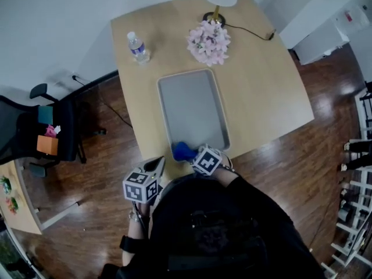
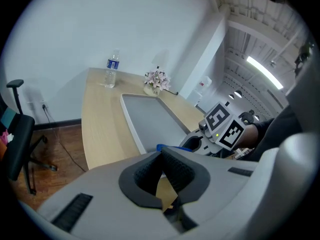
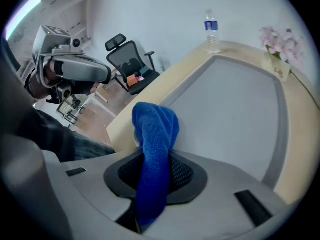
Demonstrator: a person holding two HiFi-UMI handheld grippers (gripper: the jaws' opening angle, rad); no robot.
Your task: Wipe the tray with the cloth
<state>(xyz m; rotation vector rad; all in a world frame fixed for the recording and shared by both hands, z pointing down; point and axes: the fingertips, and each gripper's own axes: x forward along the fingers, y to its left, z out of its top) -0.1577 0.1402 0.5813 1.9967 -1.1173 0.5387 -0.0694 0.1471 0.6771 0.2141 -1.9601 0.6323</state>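
Head view: the right gripper [image 1: 192, 154] is holding the blue cloth [image 1: 183, 150] over the near end of the grey tray [image 1: 192, 106], so wiping is likely just beginning.

Left gripper view: the left gripper [image 2: 161, 156] is hovering beside the table edge, jaws together and empty.

Right gripper view: the jaws are clamping the cloth; next it probably needs pressing flat and sweeping along the tray.

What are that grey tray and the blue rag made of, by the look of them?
The tray looks like metal, perhaps aluminium: matte grey, smooth, with a raised rim. The cloth looks like microfibre or terry: bright blue, a fine nubby weave, drooping in soft folds.
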